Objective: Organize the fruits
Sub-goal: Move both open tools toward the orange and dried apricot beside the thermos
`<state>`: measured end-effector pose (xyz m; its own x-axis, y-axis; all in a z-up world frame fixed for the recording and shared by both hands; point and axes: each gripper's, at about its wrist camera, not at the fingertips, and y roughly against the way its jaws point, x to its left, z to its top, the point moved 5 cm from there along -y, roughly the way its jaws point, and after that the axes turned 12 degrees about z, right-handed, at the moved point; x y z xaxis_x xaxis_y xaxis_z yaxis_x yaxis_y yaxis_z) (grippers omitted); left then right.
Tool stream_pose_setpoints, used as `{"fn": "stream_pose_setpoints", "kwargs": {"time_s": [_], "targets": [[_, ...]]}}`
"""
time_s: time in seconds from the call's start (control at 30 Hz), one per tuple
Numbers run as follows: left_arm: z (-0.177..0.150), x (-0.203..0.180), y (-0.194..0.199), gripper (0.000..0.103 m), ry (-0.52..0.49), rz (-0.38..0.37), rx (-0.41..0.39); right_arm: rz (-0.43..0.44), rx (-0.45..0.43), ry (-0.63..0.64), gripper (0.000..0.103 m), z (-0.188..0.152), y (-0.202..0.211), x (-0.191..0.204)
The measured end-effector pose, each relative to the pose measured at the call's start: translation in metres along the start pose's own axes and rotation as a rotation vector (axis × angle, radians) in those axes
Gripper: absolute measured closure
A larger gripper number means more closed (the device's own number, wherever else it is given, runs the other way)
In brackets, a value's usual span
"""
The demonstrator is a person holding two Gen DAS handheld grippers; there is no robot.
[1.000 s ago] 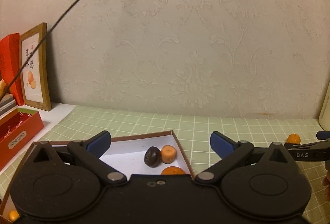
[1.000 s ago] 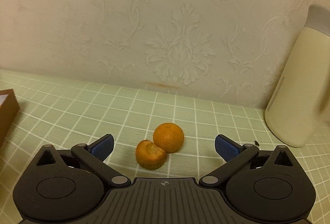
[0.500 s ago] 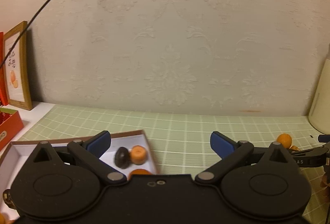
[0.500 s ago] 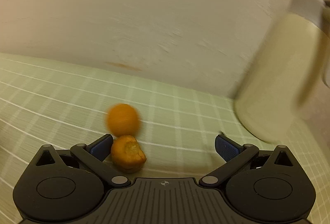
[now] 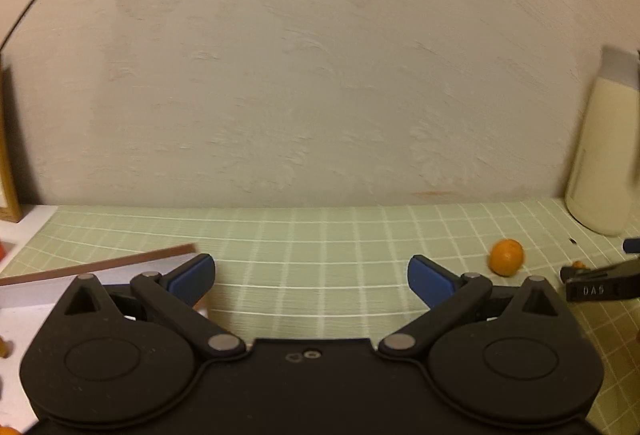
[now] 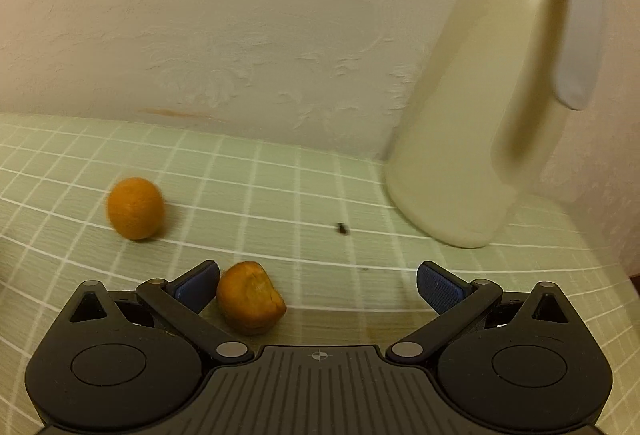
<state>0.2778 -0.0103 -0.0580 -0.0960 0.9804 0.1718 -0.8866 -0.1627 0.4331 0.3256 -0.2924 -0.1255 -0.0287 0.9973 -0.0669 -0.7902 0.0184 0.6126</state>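
In the right wrist view a round orange mandarin (image 6: 135,208) lies on the green checked mat, left of and beyond my right gripper (image 6: 318,285). A partly eaten or dented orange fruit (image 6: 250,297) lies between the open fingers, touching the left pad (image 6: 196,285). In the left wrist view my left gripper (image 5: 310,277) is open and empty over the mat. The mandarin (image 5: 507,257) shows to its right. The brown-rimmed white box (image 5: 100,269) is at the lower left, behind the left finger. The right gripper's tip (image 5: 600,281) shows at the right edge.
A cream jug with a grey lid (image 6: 480,115) stands at the back right by the patterned wall; it also shows in the left wrist view (image 5: 604,155). A small dark speck (image 6: 342,229) lies on the mat. A wooden frame edge (image 5: 8,171) is at the far left.
Both grippers have swung right. The box with its fruits slid left, mostly out of the left view. The dented fruit now sits against the right gripper's left pad; the jug looms closer.
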Motion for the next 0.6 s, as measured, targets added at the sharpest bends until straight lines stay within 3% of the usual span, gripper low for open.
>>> {"fn": "stream_pose_setpoints", "kwargs": {"time_s": [0.1,0.23,0.37,0.6], "targets": [[-0.002,-0.018,0.0,0.006,-0.02,-0.025,0.002,-0.007,0.001,-0.019,0.0,-0.003,0.006,-0.014],[-0.005,-0.04,-0.001,0.006,-0.046,-0.059,0.0,0.127,-0.06,-0.059,0.0,-0.002,0.026,-0.022],[-0.007,-0.065,-0.004,0.007,-0.069,-0.085,0.004,0.201,-0.089,-0.025,0.0,-0.003,0.043,-0.023],[-0.012,-0.1,-0.01,0.013,-0.137,-0.113,-0.017,0.235,-0.078,0.008,0.001,-0.008,0.047,-0.025]]}}
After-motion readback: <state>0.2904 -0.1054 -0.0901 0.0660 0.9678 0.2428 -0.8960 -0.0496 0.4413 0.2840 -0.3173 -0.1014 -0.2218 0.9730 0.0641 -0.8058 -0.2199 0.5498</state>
